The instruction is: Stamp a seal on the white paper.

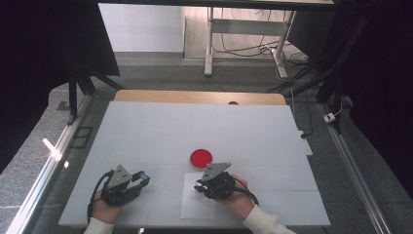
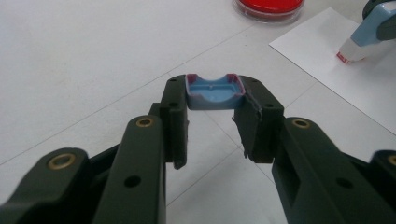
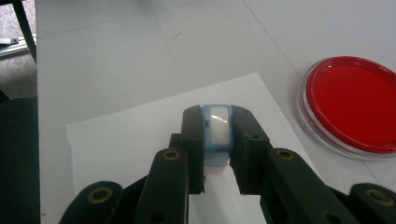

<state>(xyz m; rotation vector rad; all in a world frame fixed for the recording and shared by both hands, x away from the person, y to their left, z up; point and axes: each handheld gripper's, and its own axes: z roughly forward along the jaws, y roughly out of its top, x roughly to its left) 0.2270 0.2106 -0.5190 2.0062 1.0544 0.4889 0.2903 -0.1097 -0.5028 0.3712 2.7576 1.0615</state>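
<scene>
Now right gripper (image 3: pixel 217 140) clamps the stamp (image 3: pixel 218 133) on the paper (image 3: pixel 130 140); left gripper (image 2: pixel 212 112) pinches its cap (image 2: pixel 214 93); lifting straight up looks next

Beyond the red ink pad (image 1: pixel 201 158) just ahead of the paper sheet (image 1: pixel 195 204), the table (image 1: pixel 195 126) lies open.

Even, diffuse overhead light leaves the white table (image 1: pixel 146 131) bright, while the surroundings from 9 to 12 o'clock and at 3 o'clock in the high view fall into near-black. A small glare spot sits on the metal rail (image 1: pixel 51 148) at 8 o'clock. In both gripper views the near black jaws are soft-focused, with faint shadows beneath them.
</scene>
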